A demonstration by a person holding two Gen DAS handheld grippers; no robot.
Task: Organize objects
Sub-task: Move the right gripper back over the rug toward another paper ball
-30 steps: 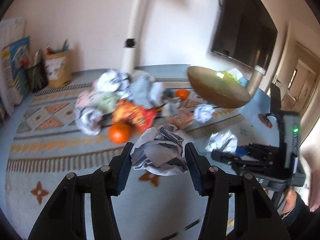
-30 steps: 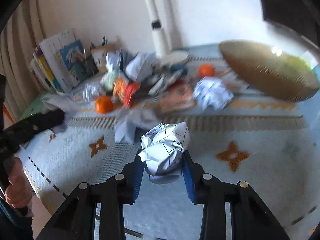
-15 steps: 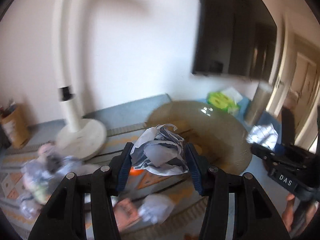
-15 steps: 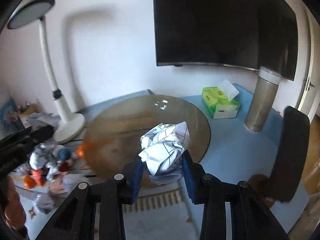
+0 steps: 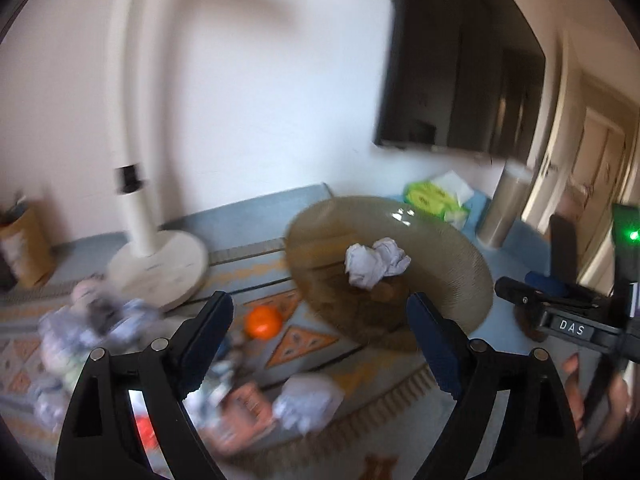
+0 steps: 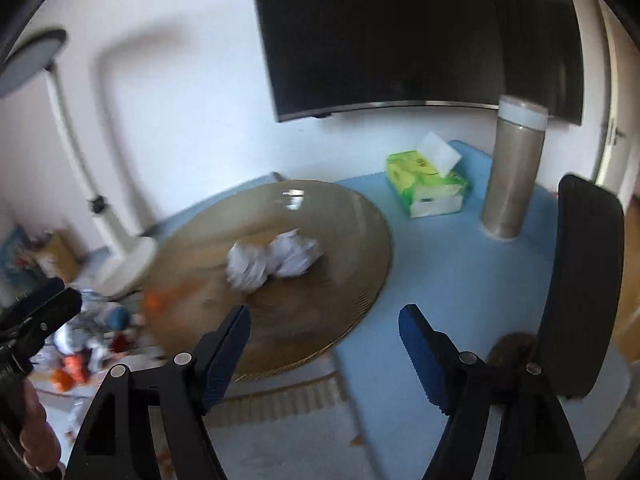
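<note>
- Left gripper (image 5: 320, 332) and right gripper (image 6: 324, 340): jaws just opened wide, empty.
- Both paper balls (image 6: 276, 260) lying in the dish (image 6: 360, 240).
- Next: lift clear without nudging the dish, then back to the pile (image 5: 100, 332) on the left.

Two crumpled paper balls (image 6: 276, 260) side by side and touching in the middle of the round dish (image 6: 360, 216), at frame centre in the right wrist view. Right of the dish, a tissue pack (image 6: 426, 188), then farther right a standing flask (image 6: 514, 172); left of it, a lamp base (image 6: 128, 260); above and behind, on the wall, a screen (image 6: 420, 32). In the left wrist view, lower left of the dish, an orange (image 5: 263, 322) on the rug (image 5: 312, 344), with a heap of crumpled papers and packets (image 5: 92, 332) farther left.
</note>
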